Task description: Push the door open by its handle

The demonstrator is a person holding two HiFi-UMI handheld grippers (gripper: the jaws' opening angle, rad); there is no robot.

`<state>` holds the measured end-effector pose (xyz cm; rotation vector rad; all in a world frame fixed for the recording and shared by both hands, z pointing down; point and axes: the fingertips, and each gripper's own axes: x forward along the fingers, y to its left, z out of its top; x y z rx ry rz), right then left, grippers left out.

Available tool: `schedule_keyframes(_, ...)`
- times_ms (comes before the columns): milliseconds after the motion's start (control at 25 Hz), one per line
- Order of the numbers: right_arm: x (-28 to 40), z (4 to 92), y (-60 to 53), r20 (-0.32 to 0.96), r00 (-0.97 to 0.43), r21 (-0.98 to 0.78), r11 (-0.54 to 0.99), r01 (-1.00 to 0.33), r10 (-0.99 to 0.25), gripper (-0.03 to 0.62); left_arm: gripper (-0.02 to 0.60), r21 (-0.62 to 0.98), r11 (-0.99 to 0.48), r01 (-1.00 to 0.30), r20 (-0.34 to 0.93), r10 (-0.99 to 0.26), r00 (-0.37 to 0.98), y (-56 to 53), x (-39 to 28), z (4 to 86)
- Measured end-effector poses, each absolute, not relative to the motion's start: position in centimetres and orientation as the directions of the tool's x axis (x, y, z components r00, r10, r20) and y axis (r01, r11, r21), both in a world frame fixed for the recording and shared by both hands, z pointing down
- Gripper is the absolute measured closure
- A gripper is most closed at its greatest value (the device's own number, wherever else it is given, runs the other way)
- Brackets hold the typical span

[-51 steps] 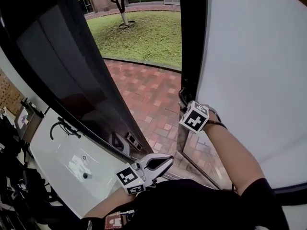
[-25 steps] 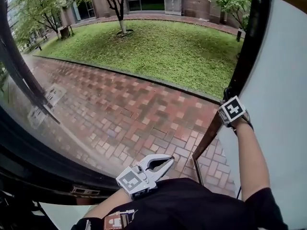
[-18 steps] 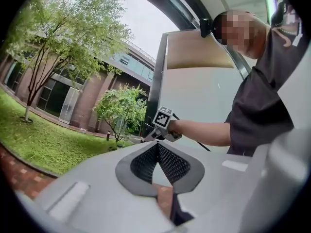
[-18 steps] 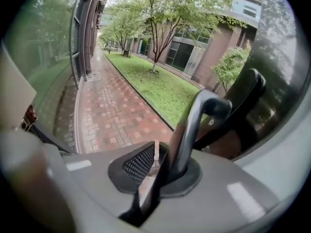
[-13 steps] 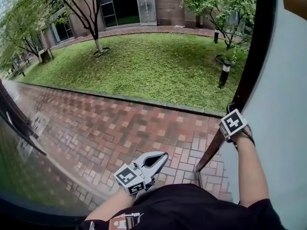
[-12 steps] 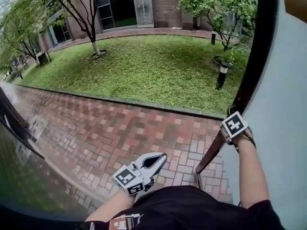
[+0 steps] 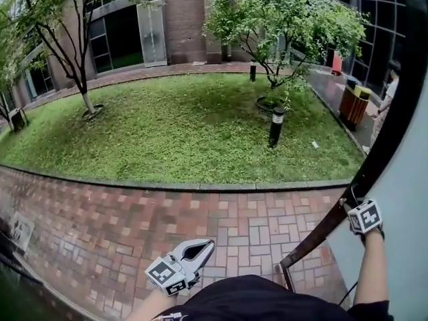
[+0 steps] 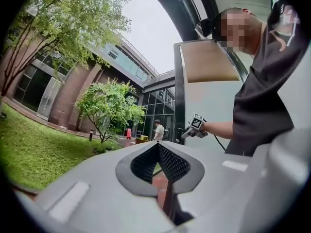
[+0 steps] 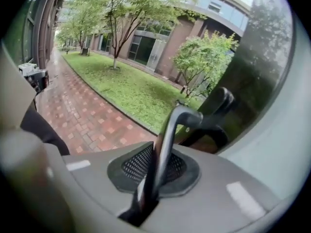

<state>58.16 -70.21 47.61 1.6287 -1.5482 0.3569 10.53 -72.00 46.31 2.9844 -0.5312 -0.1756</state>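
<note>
The door (image 7: 404, 199) is a grey panel with a dark edge at the far right of the head view, swung out over the brick path. My right gripper (image 7: 349, 204) reaches out to that edge at arm's length. In the right gripper view the bent metal door handle (image 9: 167, 135) runs between the two pads. The jaws are opening, and the pads still touch the handle. My left gripper (image 7: 202, 247) hangs low near my body over the bricks, shut with nothing in it. The left gripper view shows the door (image 8: 206, 101) and the right gripper (image 8: 188, 132) against it.
A red brick path (image 7: 134, 226) runs below, with a lawn (image 7: 174, 126) beyond it. A black bollard lamp (image 7: 275, 127), a tree (image 7: 281, 19) and a bin (image 7: 353, 105) stand further out. A person (image 8: 159, 130) stands far off by the building.
The door has swung further outward and the dark frame at the left has left the view. My right gripper went right and lower with the handle. The left gripper dropped slightly.
</note>
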Motion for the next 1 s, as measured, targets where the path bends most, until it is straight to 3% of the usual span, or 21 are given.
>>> schedule_keyframes(120, 61.3, 45.3, -70.0, 0.556, 0.274, 0.356, -0.074, -0.932, -0.785, 0.546, 0.578, 0.151, -0.941, -0.304, -0.091, -0.319, 0.943, -75.4, 9.2, 46.8)
schedule_keyframes(240, 63.6, 43.9, -68.6, 0.421, 0.360, 0.264, -0.267, -0.927, -0.833, 0.454, 0.578, 0.174, -0.945, -0.279, -0.101, -0.298, 0.949, -78.4, 9.7, 46.8)
schedule_keyframes(400, 64.5, 47.7, -66.6, 0.396, 0.309, 0.027, -0.325, -0.945, -0.865, 0.454, 0.578, 0.176, -0.945, -0.275, -0.120, -0.298, 0.947, -80.9, 11.6, 46.1)
schedule_keyframes(560, 57.0, 55.4, -69.6, 0.372, 0.039, -0.179, -0.113, -0.977, -0.927, 0.467, 0.578, 0.215, -0.925, -0.313, -0.116, -0.342, 0.932, -83.2, 13.0, 47.0)
schedule_keyframes(680, 48.4, 59.4, -73.5, 0.329, -0.220, -0.249, 0.140, -0.958, -0.918, 0.551, 0.578, 0.245, -0.914, -0.325, -0.080, -0.353, 0.932, -84.2, 14.1, 47.8)
schedule_keyframes(840, 40.3, 57.7, -77.5, 0.231, -0.470, -0.232, 0.421, -0.877, -0.852, 0.592, 0.578, 0.267, -0.893, -0.362, -0.055, -0.389, 0.919, -85.1, 14.8, 48.5)
schedule_keyframes(1000, 37.8, 54.7, -78.8, 0.202, -0.567, -0.129, 0.552, -0.824, -0.798, 0.592, 0.578, 0.266, -0.884, -0.385, -0.037, -0.409, 0.912, -85.0, 15.2, 48.7)
